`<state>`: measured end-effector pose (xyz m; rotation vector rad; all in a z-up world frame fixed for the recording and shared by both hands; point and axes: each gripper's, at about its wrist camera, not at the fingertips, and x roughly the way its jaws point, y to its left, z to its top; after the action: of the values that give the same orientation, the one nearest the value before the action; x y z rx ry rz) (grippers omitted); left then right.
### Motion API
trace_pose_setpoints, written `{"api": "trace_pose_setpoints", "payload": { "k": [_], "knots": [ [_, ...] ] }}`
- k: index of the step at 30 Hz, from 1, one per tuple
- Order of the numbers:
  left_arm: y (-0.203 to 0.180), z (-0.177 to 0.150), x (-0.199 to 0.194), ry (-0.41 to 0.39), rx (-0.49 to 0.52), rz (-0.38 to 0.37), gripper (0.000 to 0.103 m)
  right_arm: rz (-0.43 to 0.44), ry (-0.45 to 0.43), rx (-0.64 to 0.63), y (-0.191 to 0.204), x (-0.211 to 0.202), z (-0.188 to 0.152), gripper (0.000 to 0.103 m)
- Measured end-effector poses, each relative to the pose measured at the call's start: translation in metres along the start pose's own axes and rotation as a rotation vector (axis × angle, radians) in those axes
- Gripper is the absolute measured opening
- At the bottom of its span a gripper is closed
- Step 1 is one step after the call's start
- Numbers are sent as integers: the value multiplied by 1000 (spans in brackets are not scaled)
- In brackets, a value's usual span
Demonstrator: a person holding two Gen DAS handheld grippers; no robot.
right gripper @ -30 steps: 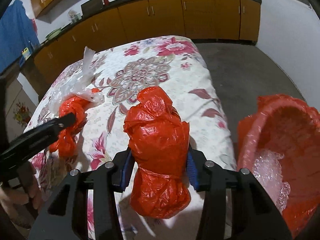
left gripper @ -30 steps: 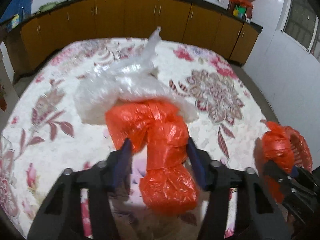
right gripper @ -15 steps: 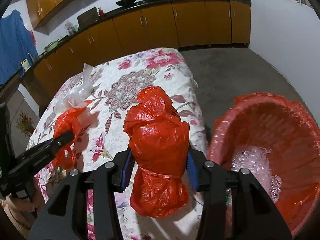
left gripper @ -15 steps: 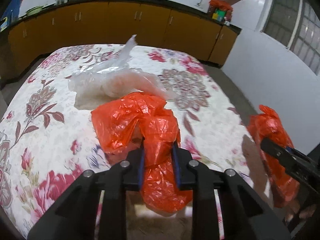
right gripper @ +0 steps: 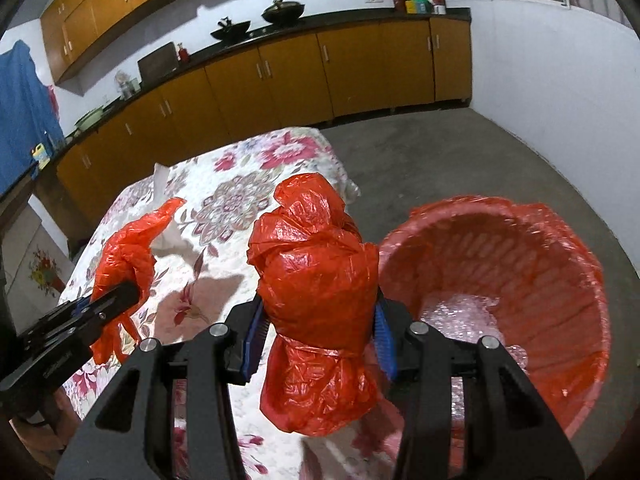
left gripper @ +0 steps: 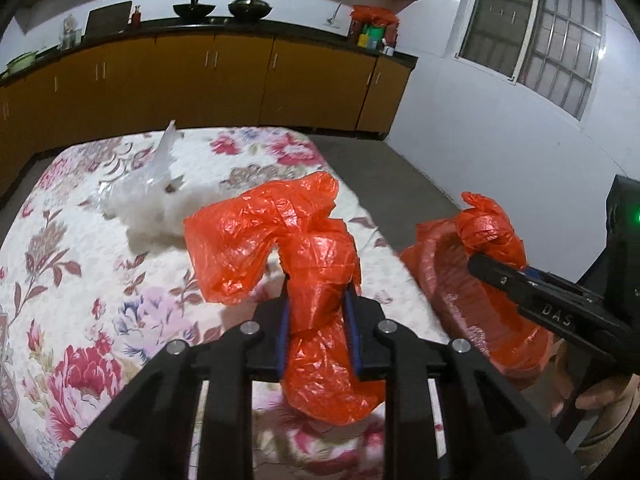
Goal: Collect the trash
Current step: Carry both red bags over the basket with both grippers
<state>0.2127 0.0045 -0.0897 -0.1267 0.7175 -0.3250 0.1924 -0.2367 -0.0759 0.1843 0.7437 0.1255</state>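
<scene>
My left gripper (left gripper: 318, 304) is shut on a loose orange plastic bag (left gripper: 276, 240) and holds it up above the floral bedspread (left gripper: 80, 280). My right gripper (right gripper: 318, 320) is shut on a tied, bundled orange bag (right gripper: 316, 272), just left of an orange-lined basket (right gripper: 500, 208). Each view also shows the other hand. In the right wrist view the left gripper (right gripper: 120, 292) carries its bag (right gripper: 128, 240) at the left. The left wrist view has the right gripper (left gripper: 480, 264) holding its bundle (left gripper: 488, 228) over the basket (left gripper: 452, 280).
A crumpled clear plastic bag (left gripper: 148, 208) lies on the bedspread further back. Bubble wrap (right gripper: 460, 312) sits in the basket's bottom. The basket stands on the grey floor (right gripper: 420, 160) beside the bed. Orange cabinets (right gripper: 280, 72) line the far wall.
My left gripper has closed on the loose orange bag and lifted it away from the clear bag. Both grippers have risen and swung right towards the basket.
</scene>
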Motion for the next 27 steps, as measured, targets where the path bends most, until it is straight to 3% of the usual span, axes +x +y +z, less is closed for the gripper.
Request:
{"api": "trace_pose_setpoints", "payload": {
  "k": [11,27],
  "knots": [
    [-41,18,-9,-44,43,-60,23,-64,-92,34,-29,-39,3,46],
    [-110,26,2,-44,135,-176,23,-130,-169,120,-83,-77,4,46]
  ]
}}
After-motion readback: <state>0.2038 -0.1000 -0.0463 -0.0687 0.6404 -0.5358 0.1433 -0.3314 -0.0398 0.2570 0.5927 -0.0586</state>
